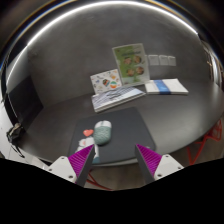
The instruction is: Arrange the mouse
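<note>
Nearest to us are the two fingers (112, 163), spread wide apart with their purple pads (82, 159) facing inward and nothing held between them. They hang just short of the near edge of a dark mat (125, 135) that covers the middle of the tabletop (60, 120).

The mouse (102, 131), pale and rounded, lies on the mat near its left edge, just ahead of the left finger and off the centre line between the two. A small pink thing (88, 132) sits just beside the mouse on its left; we cannot tell what it is, nor whether the two touch. Beyond the mat, an open booklet (118, 96) and another flat blue-edged item (166, 86) lie toward the far edge of the tabletop, and printed sheets (130, 62) hang on the wall behind.

We judge the step in hand to be the approach to the mouse, with the grasp not yet made. To do it well, we should shift left until the mouse sits centred between the fingers, then go forward and low so the pads meet its two long sides squarely. We should keep the left finger clear of the pink thing, which could be knocked aside, and close gently, since a smooth rounded shell may squirt out of a tilted grip.
</note>
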A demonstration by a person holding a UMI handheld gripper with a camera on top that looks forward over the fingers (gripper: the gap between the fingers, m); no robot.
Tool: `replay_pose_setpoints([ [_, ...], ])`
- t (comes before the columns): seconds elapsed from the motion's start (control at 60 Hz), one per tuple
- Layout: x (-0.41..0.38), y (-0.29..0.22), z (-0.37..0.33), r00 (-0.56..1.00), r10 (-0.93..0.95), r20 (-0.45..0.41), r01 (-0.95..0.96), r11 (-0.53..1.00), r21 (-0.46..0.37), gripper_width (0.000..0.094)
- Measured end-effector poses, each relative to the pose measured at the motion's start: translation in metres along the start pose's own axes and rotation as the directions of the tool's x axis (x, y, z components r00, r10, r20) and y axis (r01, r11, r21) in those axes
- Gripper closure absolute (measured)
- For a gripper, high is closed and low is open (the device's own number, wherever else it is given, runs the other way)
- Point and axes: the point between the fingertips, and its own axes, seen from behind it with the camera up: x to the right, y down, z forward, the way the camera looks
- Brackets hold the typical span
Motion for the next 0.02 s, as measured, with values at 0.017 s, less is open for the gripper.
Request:
replay_pose_setpoints([
  [0.017,0.0082,0.0020,-0.0058,1.000,-0.002,-0.013,0.002,1.000,0.003,0.0113],
])
